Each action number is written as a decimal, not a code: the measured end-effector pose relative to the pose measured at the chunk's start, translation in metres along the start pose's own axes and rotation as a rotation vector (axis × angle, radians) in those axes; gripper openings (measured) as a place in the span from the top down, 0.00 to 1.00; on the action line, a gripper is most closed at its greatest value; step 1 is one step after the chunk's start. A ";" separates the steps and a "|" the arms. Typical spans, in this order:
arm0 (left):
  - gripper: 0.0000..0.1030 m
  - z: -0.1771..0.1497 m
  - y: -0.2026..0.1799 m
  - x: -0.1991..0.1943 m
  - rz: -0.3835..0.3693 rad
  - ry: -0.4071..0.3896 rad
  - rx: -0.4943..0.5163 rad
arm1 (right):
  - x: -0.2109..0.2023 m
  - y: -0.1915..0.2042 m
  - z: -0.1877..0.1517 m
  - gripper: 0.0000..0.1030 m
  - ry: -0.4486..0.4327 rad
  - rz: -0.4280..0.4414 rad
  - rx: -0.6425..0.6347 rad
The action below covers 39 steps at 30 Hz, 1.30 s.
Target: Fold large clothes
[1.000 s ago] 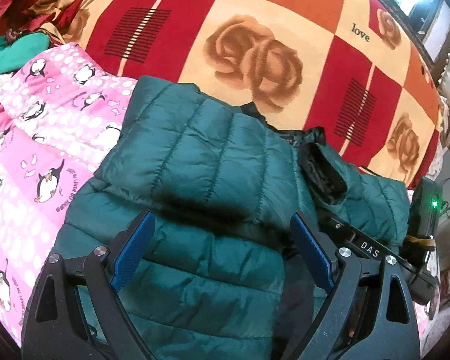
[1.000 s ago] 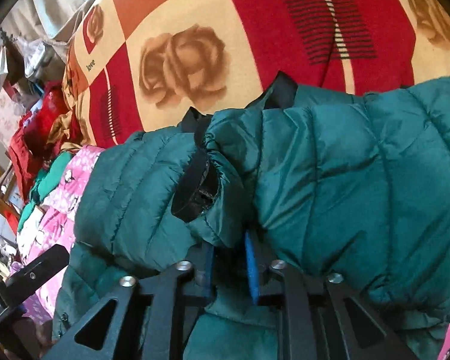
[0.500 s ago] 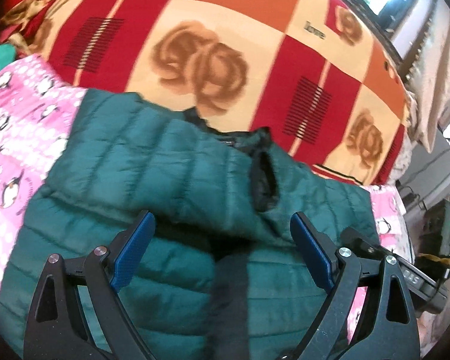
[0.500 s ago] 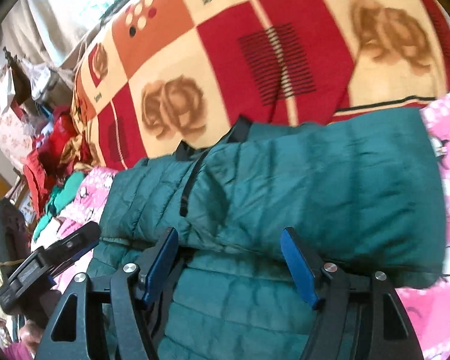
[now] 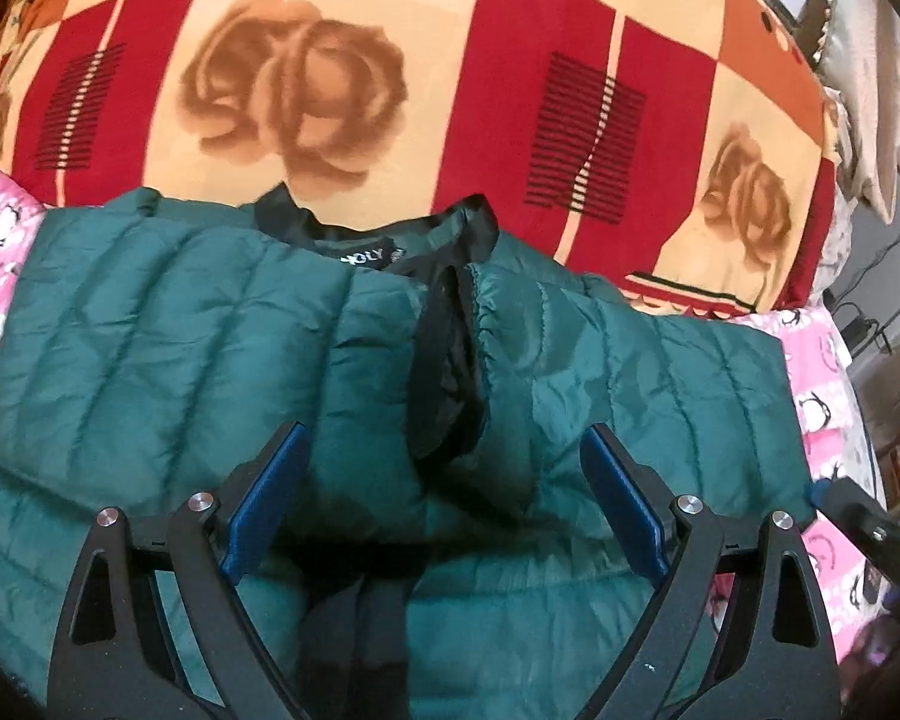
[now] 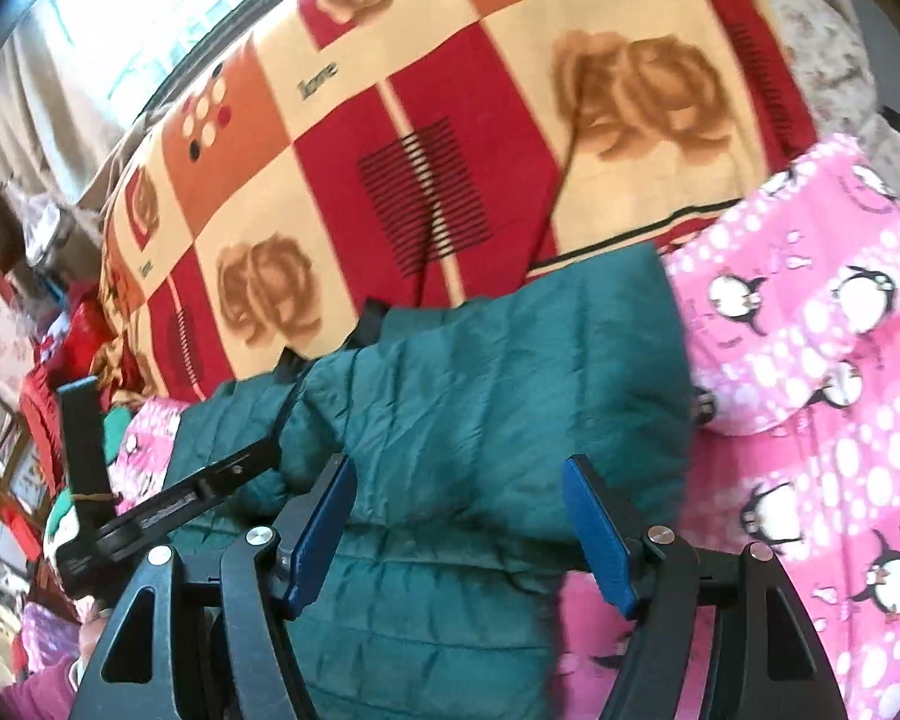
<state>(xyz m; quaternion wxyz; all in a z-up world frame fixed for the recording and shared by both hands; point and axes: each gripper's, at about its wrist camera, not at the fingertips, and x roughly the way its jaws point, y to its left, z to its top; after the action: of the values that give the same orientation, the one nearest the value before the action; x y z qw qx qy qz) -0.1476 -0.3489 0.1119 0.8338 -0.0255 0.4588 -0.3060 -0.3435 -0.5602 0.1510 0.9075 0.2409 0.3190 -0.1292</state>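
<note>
on the pink sheet (image 5: 822,360), green jacket (image 5: 150,324) lying crosswise, collar toward rose blanket (image 5: 306,84), both grippers' fingers (image 5: 264,510) apart

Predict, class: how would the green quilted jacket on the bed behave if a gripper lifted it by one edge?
The green quilted jacket would probably droop, not hold shape: its folded sleeves already sag and crease. Its puffy quilted channels suggest it is light for its bulk. The shiny shell looks slick, so folded layers may slide apart.

Left gripper (image 5: 444,516) and right gripper (image 6: 459,525), matte black angular frames, blue pads, silver screws
</note>
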 end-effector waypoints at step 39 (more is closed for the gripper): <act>0.92 0.024 0.161 -0.068 0.227 -0.159 -0.078 | 0.058 0.007 -0.040 0.25 0.186 -0.126 -0.152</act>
<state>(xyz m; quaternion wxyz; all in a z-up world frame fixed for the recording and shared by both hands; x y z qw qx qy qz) -0.0776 -0.1876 0.1247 0.8951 -0.0299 0.4030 -0.1884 -0.3172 -0.5379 0.0888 0.8798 0.1617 0.4251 -0.1384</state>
